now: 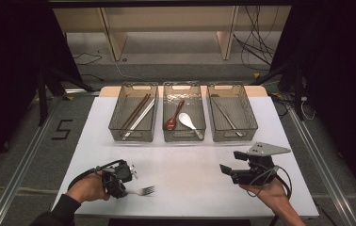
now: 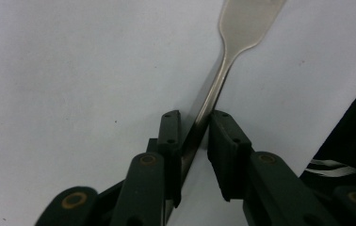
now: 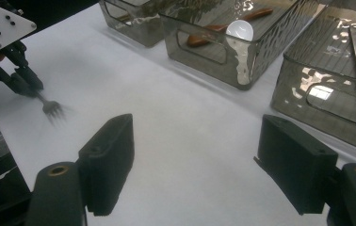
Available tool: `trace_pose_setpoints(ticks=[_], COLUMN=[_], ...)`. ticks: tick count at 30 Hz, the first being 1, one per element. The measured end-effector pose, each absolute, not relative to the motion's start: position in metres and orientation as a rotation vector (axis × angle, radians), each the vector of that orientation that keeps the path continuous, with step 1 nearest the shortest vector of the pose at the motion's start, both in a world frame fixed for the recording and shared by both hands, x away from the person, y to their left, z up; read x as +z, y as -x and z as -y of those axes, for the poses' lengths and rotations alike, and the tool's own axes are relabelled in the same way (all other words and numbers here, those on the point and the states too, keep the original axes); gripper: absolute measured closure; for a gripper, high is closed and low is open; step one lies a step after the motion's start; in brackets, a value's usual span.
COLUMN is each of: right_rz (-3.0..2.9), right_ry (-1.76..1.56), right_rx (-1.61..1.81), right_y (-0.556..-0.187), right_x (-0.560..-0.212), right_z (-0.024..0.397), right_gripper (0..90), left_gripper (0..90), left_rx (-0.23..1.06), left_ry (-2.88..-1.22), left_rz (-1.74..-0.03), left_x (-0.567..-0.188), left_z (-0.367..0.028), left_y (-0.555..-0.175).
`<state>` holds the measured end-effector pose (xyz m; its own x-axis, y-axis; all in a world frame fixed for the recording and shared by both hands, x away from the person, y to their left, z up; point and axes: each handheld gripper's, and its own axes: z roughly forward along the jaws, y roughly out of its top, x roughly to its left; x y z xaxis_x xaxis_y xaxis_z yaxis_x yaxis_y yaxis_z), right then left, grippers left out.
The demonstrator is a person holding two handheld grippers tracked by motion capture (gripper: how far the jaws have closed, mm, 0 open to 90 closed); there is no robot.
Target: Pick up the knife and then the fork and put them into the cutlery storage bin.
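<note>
Clearly a sorting job: cutlery goes by kind into three bins along the table's far edge.
Fork (image 1: 144,190): near the table's front left corner, handle between the jaws, prongs pointing right.
Left gripper (image 2: 194,134): clamped on the fork's handle, low and level, probably to lift it.
Right gripper (image 3: 195,165): released, jaws wide, empty, waiting near the front right.
Right bin (image 1: 232,120): holds a metal piece, likely the fork's place.
Middle bin (image 1: 183,135): spoons.
Left bin (image 1: 133,134): chopsticks.

Bare table (image 1: 190,165) ahead of the right gripper (image 3: 195,165) fingers, three bins (image 1: 184,120) blocking farther on
</note>
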<state>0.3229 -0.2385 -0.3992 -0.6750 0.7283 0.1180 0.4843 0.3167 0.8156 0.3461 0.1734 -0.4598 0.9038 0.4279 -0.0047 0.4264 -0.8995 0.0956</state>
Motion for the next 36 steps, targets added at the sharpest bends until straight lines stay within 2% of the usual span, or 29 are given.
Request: trace_pose_setpoints(ticks=[4,14,22,29,36], right_rz=[-2.316,-2.315,-2.313,-2.314,-2.32], right_ry=[-1.096,-1.095,-1.095,-1.093,-1.073], right_rx=[1.287,1.288,1.289,1.292,1.303], right_y=[-0.323,-0.323,-0.323,-0.323,-0.321], right_x=[-0.399,-0.399,-0.399,-0.399,-0.398], right_z=[0.238,0.238,0.239,0.238,0.233], right_gripper=[28.7,28.8,28.8,28.8,29.1], left_gripper=[81.7,83.3,83.6,83.6,83.6], left_rx=[0.02,0.013,0.012,-0.06,-0.109], left_ry=[-2.969,-2.937,-2.851,-2.779,-2.739], left_rz=[-0.667,-0.683,-0.774,-0.797,-0.761], left_x=[-0.46,-0.459,-0.455,-0.447,-0.43], left_z=[-0.174,-0.176,-0.176,-0.172,-0.152], left_y=[-0.347,-0.349,-0.351,-0.355,-0.356])
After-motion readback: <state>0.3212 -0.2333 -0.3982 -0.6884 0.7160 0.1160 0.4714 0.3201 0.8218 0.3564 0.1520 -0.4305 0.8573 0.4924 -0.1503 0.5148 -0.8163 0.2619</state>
